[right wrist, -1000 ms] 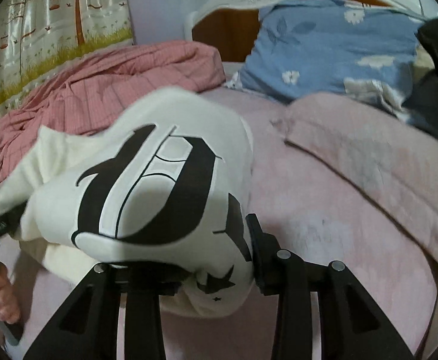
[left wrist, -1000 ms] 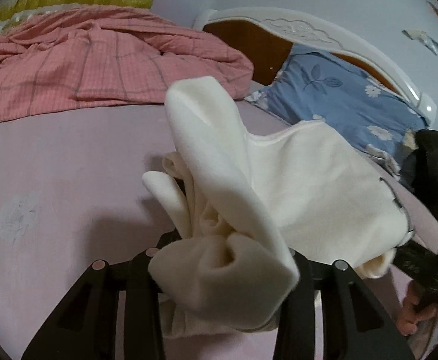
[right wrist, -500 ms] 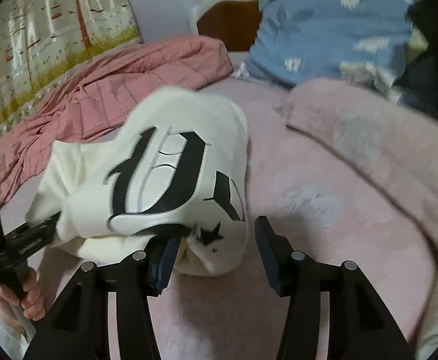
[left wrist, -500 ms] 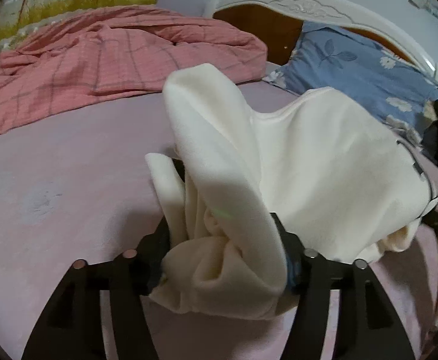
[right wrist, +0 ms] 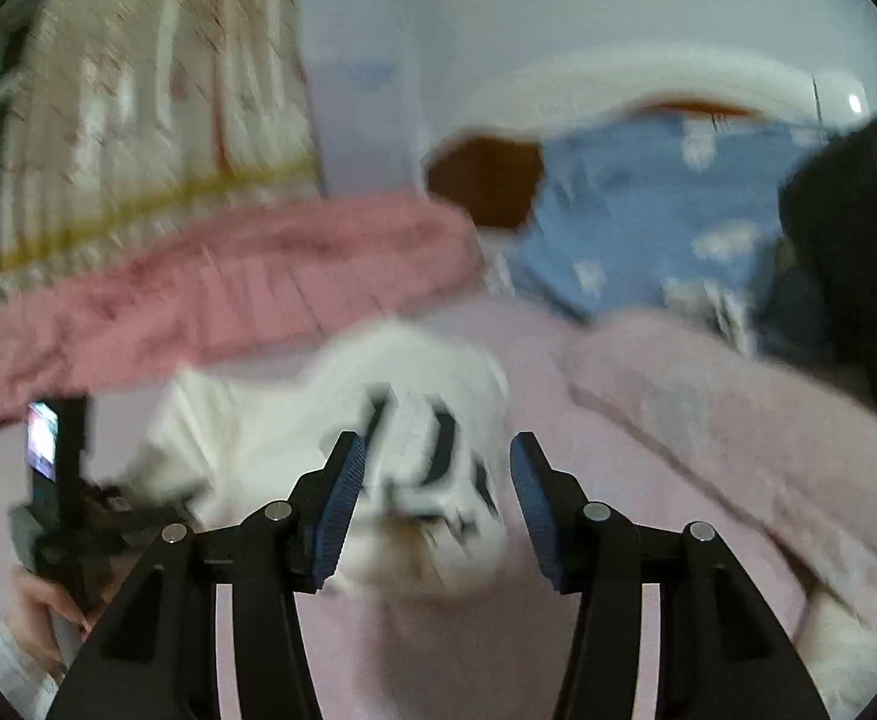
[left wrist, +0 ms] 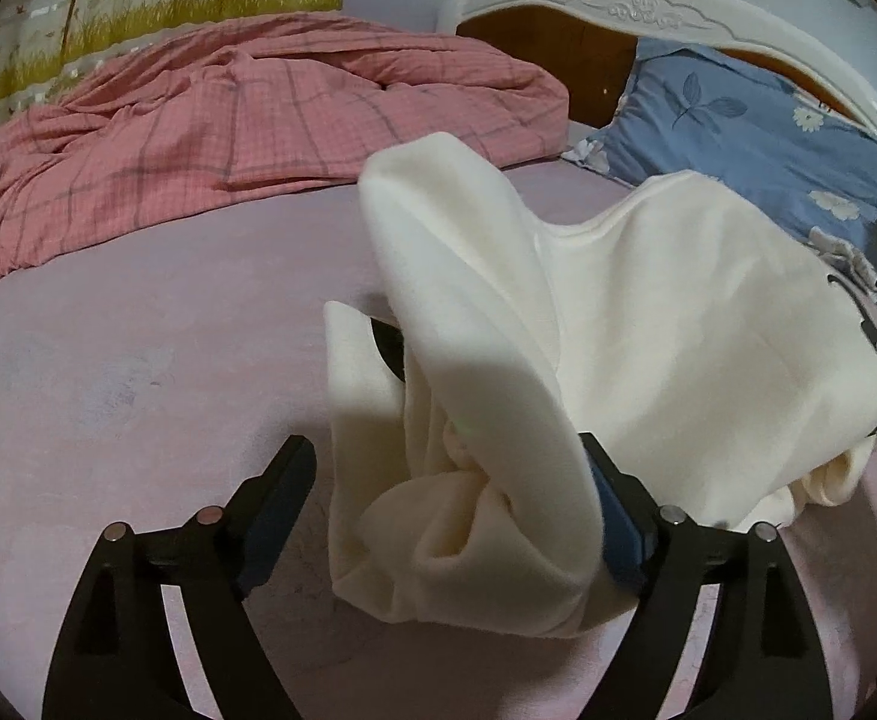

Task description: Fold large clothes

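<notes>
A cream sweatshirt [left wrist: 648,324] with a black printed letter design lies bunched on the lilac bed sheet [left wrist: 108,372]. In the left wrist view my left gripper [left wrist: 444,480] is open; the cloth heaps between its fingers and rests against the right finger [left wrist: 612,516], while the left finger stands clear of it. In the blurred right wrist view the sweatshirt [right wrist: 318,420] lies just beyond my right gripper [right wrist: 435,462], which is open and empty. The left gripper's handle [right wrist: 60,480] and the hand on it show at the lower left of that view.
A crumpled pink checked quilt [left wrist: 228,120] lies across the far side of the bed. A blue flowered pillow [left wrist: 756,126] leans on the white and wood headboard [left wrist: 618,6]. A pink fleece blanket [right wrist: 738,420] and dark clothing [right wrist: 858,228] lie at the right.
Both grippers have opened and let go of the sweatshirt, which now sits on the bed. The right gripper has pulled back and tilted up, blurring its view.
</notes>
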A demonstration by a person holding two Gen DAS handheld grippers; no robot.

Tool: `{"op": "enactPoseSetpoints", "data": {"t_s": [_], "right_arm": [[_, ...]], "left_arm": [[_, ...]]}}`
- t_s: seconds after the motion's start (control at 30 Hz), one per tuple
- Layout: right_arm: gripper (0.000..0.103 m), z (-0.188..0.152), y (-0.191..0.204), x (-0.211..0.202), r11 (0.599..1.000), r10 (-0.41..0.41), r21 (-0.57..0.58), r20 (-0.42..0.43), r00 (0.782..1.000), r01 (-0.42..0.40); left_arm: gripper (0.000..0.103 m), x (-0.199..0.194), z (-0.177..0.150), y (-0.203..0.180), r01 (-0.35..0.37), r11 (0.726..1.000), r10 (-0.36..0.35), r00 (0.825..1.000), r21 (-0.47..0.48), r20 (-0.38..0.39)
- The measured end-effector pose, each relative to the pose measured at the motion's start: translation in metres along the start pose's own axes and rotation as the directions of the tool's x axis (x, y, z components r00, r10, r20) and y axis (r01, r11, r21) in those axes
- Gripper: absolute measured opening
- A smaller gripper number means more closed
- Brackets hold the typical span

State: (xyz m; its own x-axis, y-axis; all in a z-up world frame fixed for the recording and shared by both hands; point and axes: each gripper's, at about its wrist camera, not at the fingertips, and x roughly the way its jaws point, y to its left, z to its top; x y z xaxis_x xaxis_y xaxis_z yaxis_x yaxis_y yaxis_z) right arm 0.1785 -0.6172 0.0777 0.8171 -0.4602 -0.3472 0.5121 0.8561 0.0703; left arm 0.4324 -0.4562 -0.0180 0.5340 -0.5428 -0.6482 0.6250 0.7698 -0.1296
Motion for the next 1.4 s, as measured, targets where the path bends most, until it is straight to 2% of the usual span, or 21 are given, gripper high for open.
{"op": "enactPoseSetpoints", "data": {"t_s": [0.03, 0.07, 0.13, 0.2, 0.27, 0.4, 0.47, 0.5, 0.57, 0.6, 0.67, 0.7, 0.73, 0.8, 0.83, 0.93, 1.0, 1.03, 1.1, 1.17, 1.4], "right_arm": [[0.054, 0.0, 0.0, 0.004, 1.0, -0.003, -0.011, 0.016, 1.0, 0.003], [0.054, -0.003, -0.001, 0.015, 1.0, -0.006, -0.012, -0.017, 1.0, 0.005], [0.054, -0.017, -0.013, 0.053, 0.998, 0.037, 0.048, -0.173, 0.984, -0.03], [0.058, -0.022, -0.026, 0.065, 0.989, 0.102, 0.13, -0.197, 0.975, -0.078], [0.058, -0.02, -0.03, 0.065, 0.984, 0.13, 0.148, -0.239, 0.962, -0.096], [0.061, -0.023, -0.031, 0.069, 0.988, 0.114, 0.134, -0.258, 0.959, -0.081], [0.061, -0.023, -0.029, 0.066, 0.99, 0.092, 0.125, -0.242, 0.966, -0.063], [0.061, -0.022, -0.027, 0.062, 0.991, 0.078, 0.122, -0.219, 0.972, -0.052], [0.061, -0.019, -0.019, 0.049, 0.992, 0.049, 0.121, -0.157, 0.986, -0.03], [0.061, -0.018, -0.014, 0.043, 0.992, 0.054, 0.121, -0.133, 0.99, -0.038], [0.061, -0.016, 0.0, 0.023, 0.988, 0.105, 0.115, -0.059, 0.993, -0.098], [0.062, -0.016, 0.005, 0.018, 0.988, 0.116, 0.107, -0.034, 0.993, -0.112], [0.064, -0.017, 0.013, 0.009, 0.988, 0.118, 0.096, 0.006, 0.993, -0.118], [0.084, -0.02, 0.023, 0.0, 0.989, 0.112, 0.083, 0.075, 0.991, -0.118], [0.101, -0.024, 0.027, -0.003, 0.991, 0.101, 0.079, 0.115, 0.988, -0.111], [0.103, -0.034, 0.036, -0.006, 0.996, 0.022, 0.083, 0.185, 0.983, -0.038], [0.103, -0.035, 0.046, 0.0, 1.0, -0.015, 0.027, 0.16, 0.987, 0.01], [0.103, -0.036, 0.048, 0.002, 1.0, -0.018, 0.011, 0.145, 0.989, 0.016], [0.103, -0.038, 0.052, 0.007, 1.0, -0.023, -0.011, 0.128, 0.992, 0.025], [0.103, -0.04, 0.057, 0.009, 0.998, -0.044, -0.043, 0.122, 0.992, 0.049], [0.103, -0.044, 0.071, 0.009, 0.989, -0.086, -0.109, 0.146, 0.986, 0.102]], "left_arm": [[0.085, 0.0, 0.0, 0.001, 0.001, 1.0, -0.001, 1.0, -0.003, 0.0], [0.085, -0.001, 0.0, 0.001, -0.001, 1.0, 0.001, 1.0, -0.003, -0.001], [0.085, 0.0, 0.001, 0.0, -0.015, 1.0, 0.015, 1.0, 0.0, -0.007], [0.086, 0.001, 0.001, 0.001, -0.013, 1.0, 0.013, 1.0, -0.002, -0.012], [0.089, 0.001, 0.0, 0.002, -0.013, 1.0, 0.013, 1.0, -0.01, -0.014], [0.088, -0.003, 0.0, 0.001, -0.021, 1.0, 0.021, 1.0, -0.002, 0.004], [0.088, -0.016, 0.001, -0.003, -0.041, 0.999, 0.039, 0.998, 0.032, 0.055], [0.088, -0.028, 0.001, -0.006, -0.065, 0.996, 0.058, 0.992, 0.061, 0.111], [0.088, -0.055, -0.001, -0.01, -0.108, 0.988, 0.079, 0.967, 0.107, 0.241], [0.089, -0.071, -0.003, -0.012, -0.131, 0.984, 0.089, 0.947, 0.119, 0.308], [0.094, -0.098, -0.01, -0.011, -0.14, 0.983, 0.081, 0.908, 0.115, 0.41], [0.098, -0.112, -0.016, -0.008, -0.136, 0.986, 0.076, 0.881, 0.098, 0.466], [0.103, -0.127, -0.025, -0.005, -0.136, 0.988, 0.076, 0.846, 0.076, 0.527], [0.103, -0.151, -0.045, -0.004, -0.138, 0.987, 0.055, 0.779, 0.084, 0.625], [0.103, -0.157, -0.049, -0.005, -0.158, 0.982, 0.059, 0.764, 0.099, 0.642], [0.103, -0.16, -0.071, -0.01, -0.246, 0.958, 0.09, 0.74, 0.144, 0.667], [0.103, -0.156, -0.083, -0.009, -0.274, 0.953, 0.114, 0.724, 0.131, 0.681], [0.103, -0.153, -0.084, -0.012, -0.286, 0.948, 0.119, 0.722, 0.137, 0.681], [0.103, -0.148, -0.083, -0.018, -0.297, 0.94, 0.113, 0.734, 0.166, 0.67], [0.103, -0.146, -0.085, -0.021, -0.307, 0.935, 0.114, 0.736, 0.178, 0.667], [0.103, -0.147, -0.082, -0.01, -0.283, 0.949, 0.131, 0.748, 0.135, 0.651]]}}
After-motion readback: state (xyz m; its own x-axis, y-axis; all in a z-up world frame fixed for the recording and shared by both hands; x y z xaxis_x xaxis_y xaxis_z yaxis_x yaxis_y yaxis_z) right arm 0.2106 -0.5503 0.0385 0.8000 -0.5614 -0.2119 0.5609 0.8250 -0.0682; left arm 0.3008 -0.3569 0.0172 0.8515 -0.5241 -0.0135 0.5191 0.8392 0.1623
